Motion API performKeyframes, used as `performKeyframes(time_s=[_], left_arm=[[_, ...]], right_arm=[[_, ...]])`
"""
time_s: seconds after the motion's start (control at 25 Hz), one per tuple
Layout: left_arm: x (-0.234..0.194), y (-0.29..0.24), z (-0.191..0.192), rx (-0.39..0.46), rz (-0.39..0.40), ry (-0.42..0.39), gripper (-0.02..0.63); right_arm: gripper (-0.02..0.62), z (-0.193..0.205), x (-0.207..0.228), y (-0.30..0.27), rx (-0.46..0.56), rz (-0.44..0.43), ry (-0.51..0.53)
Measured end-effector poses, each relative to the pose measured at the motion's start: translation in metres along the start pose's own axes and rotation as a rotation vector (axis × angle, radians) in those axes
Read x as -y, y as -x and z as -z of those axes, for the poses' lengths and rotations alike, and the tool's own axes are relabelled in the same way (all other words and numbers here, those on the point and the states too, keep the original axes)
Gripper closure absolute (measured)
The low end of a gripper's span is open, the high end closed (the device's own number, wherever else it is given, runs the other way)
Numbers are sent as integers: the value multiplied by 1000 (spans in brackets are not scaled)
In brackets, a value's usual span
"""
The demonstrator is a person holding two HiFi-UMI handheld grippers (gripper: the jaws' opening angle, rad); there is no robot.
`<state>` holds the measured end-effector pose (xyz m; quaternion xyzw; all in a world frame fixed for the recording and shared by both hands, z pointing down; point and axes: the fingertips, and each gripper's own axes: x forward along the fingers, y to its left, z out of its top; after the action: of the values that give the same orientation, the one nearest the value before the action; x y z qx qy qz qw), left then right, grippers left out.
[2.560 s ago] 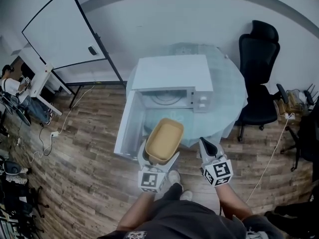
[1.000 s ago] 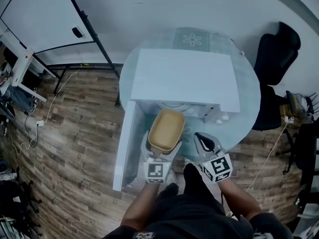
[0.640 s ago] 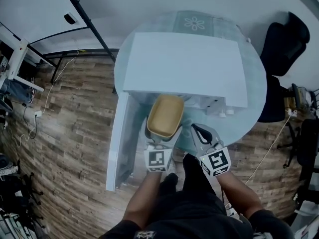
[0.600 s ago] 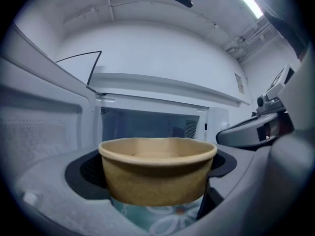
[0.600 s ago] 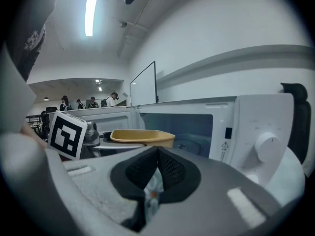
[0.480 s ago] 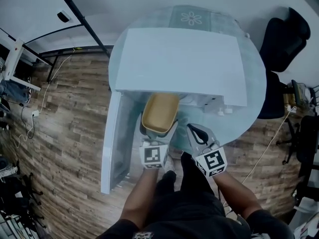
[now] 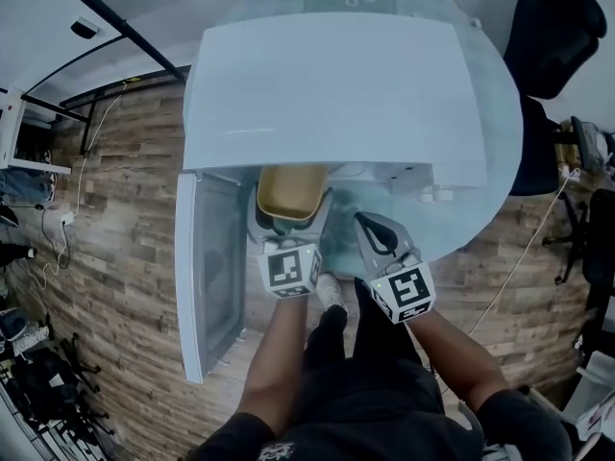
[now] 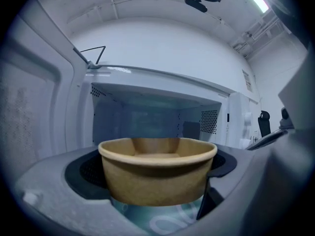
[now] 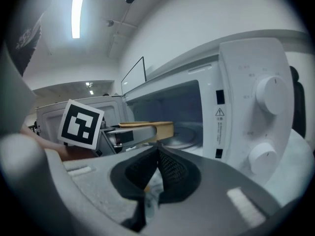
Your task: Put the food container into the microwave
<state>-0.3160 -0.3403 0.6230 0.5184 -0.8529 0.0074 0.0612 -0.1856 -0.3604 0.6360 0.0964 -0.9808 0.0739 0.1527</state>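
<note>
A tan paper food container (image 7: 288,192) is held level by its sides in my left gripper (image 7: 288,209), which is shut on it. Its far end is hidden under the front edge of the white microwave (image 7: 336,94). In the left gripper view the container (image 8: 157,176) sits between the jaws, right in front of the open cavity (image 8: 147,122). My right gripper (image 7: 365,224) is shut and empty, just right of the container, in front of the control panel. In the right gripper view the right gripper (image 9: 157,155) has its jaws together, with the container (image 9: 150,129) to the left.
The microwave door (image 7: 207,277) hangs open to the left. Two knobs (image 9: 269,95) sit on the panel at the right. The microwave stands on a round glass table (image 7: 495,176). A black office chair (image 7: 557,36) is at the far right, on the wooden floor (image 7: 106,257).
My left gripper has carried the container forward from in front of the open door to the mouth of the cavity. The right gripper followed alongside, still shut. My head moved in over the microwave.
</note>
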Motion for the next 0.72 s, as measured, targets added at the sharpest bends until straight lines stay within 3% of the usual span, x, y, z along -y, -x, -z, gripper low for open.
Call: performKeyframes(time_s=[0.24,0.52,0.72], left_arm=[[-17,-22,16,-48,-26,5,34],[-13,-50,21,-47,-25,-20,34],[-13,-60,32,-88,-72,-48,34]], right_arm=[[594,3,10,-16,11,10,-47],[594,12,26,-25,-10,23,-43],[594,15,29,-29,-20,19,-44]])
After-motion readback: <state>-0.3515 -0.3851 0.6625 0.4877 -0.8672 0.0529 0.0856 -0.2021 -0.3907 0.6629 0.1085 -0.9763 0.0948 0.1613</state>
